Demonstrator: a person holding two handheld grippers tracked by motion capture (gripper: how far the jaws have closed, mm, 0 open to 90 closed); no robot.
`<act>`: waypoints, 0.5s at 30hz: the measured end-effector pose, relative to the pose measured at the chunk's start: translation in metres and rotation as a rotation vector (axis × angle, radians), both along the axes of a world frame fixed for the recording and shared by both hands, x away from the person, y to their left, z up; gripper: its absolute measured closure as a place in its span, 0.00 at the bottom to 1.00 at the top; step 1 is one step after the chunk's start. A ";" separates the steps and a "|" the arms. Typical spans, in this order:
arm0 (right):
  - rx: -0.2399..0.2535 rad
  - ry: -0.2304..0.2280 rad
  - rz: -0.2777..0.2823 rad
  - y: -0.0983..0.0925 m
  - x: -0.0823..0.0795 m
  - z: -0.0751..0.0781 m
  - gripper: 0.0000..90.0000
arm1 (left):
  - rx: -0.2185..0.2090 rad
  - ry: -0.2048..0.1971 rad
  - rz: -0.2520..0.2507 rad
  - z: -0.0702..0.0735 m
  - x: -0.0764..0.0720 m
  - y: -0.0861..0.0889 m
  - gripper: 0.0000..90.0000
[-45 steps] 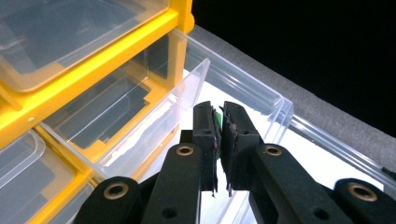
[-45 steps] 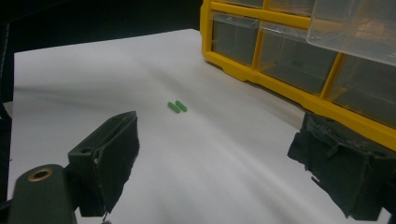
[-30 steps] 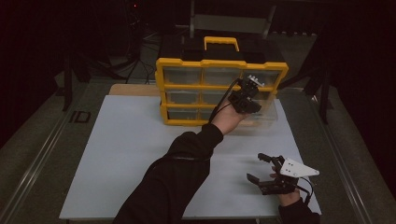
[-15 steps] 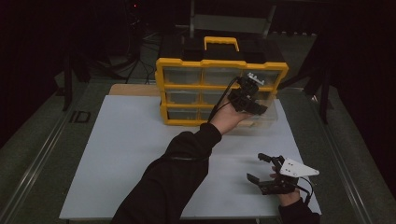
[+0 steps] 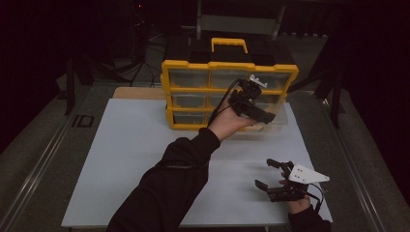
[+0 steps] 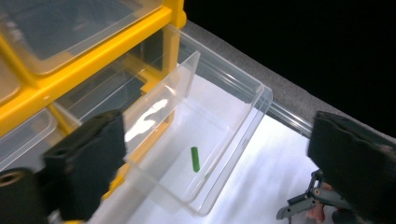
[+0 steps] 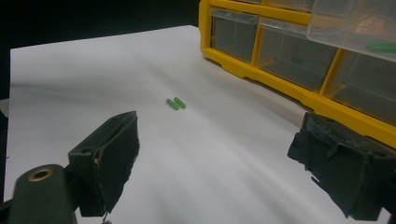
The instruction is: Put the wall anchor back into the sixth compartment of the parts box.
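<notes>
A yellow organizer (image 5: 227,92) with clear drawers stands at the back of the white mat (image 5: 145,154). One clear drawer (image 6: 219,140) at its lower right is pulled out, and a small green stick (image 6: 194,158) lies on its floor. My left gripper (image 5: 258,112) hovers over that drawer. Its jaws have just been opening and now stand wide with nothing between them. My right gripper (image 5: 265,173) rests open near the mat's front right. Two more green sticks (image 7: 175,103) lie side by side on the mat ahead of it.
The organizer has a yellow carry handle (image 5: 229,44) on top and its other drawers are pushed in. A metal rail (image 5: 38,164) runs along the table's left side, and dark stands rise behind the table.
The left hand has shifted a little above the pulled-out drawer. The right gripper has stayed where it was.
</notes>
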State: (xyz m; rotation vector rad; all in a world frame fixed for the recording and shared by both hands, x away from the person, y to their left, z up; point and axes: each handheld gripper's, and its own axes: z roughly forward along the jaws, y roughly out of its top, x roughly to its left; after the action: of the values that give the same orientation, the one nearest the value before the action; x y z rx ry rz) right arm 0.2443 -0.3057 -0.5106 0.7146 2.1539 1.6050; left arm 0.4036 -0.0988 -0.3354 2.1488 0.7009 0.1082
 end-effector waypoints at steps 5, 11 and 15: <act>-0.002 0.001 0.001 0.000 0.000 0.000 0.14 | -0.014 0.004 -0.012 0.000 -0.002 0.011 0.00; -0.002 0.002 0.003 0.001 0.000 -0.001 0.14 | -0.034 0.005 -0.022 0.000 -0.004 0.025 0.00; -0.001 0.004 0.003 0.001 0.000 -0.001 0.14 | -0.039 -0.002 -0.035 0.000 -0.007 0.034 0.00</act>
State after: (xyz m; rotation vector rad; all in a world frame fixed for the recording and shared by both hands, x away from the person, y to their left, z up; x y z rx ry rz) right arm 0.2444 -0.3044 -0.5115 0.7154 2.1600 1.6051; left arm 0.3966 -0.0648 -0.3359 2.1222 0.6591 0.0769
